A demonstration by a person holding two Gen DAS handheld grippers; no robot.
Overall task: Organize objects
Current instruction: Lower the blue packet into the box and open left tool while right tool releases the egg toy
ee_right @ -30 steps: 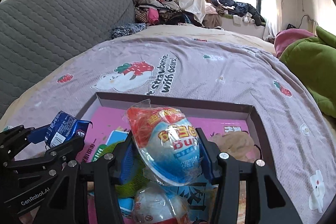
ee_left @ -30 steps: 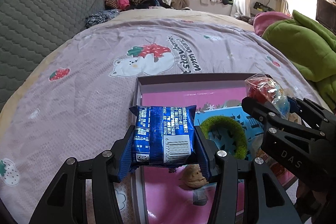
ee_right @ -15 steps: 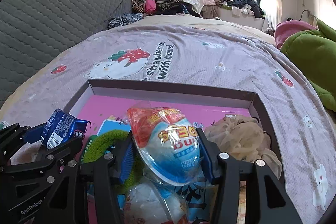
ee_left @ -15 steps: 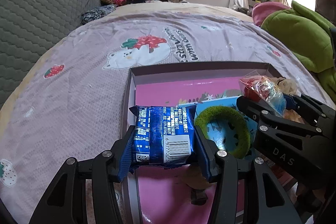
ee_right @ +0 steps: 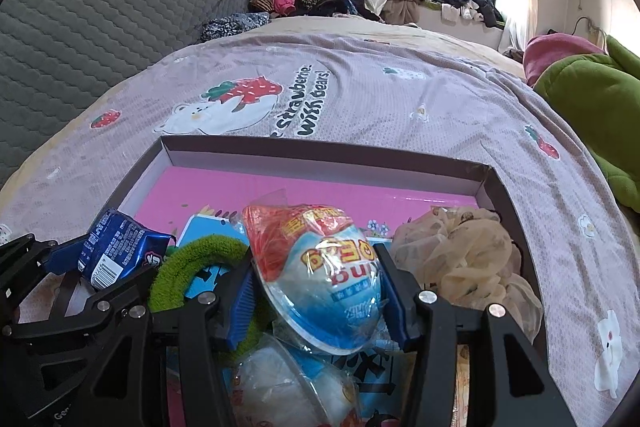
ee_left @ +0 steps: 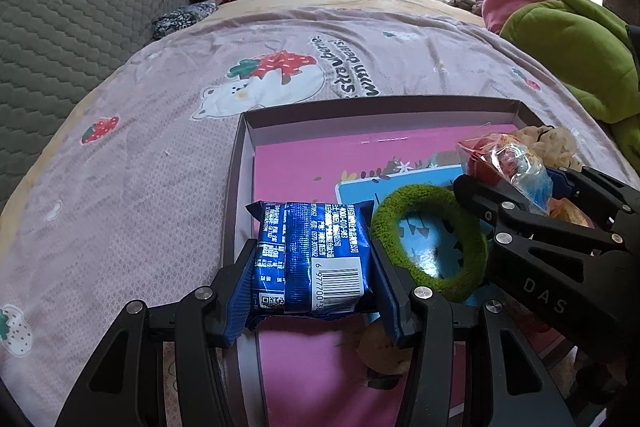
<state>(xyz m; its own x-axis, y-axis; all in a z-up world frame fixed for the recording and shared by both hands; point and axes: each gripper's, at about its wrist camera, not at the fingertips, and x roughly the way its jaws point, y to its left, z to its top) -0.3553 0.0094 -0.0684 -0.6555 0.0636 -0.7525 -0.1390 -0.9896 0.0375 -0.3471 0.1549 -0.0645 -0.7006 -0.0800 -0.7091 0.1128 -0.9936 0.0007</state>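
The blue snack packet (ee_left: 310,259), clamped in the left tongs (ee_left: 312,291), should be lowered flat onto bare pink floor of the box (ee_left: 236,187); the egg-shaped treat (ee_right: 324,279), gripped by the right tongs (ee_right: 320,299), kept clear.

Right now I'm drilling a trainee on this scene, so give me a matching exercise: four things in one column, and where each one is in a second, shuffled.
Things:
1. blue packet
2. jelly cup
3. green ring
4. beige mesh pouf

Places:
A. lying in the box, between the two tools
B. held in the right tool
C. at the box's right wall
D. held in the left tool

Pairs: 1-D, 2-B, 3-A, 4-C
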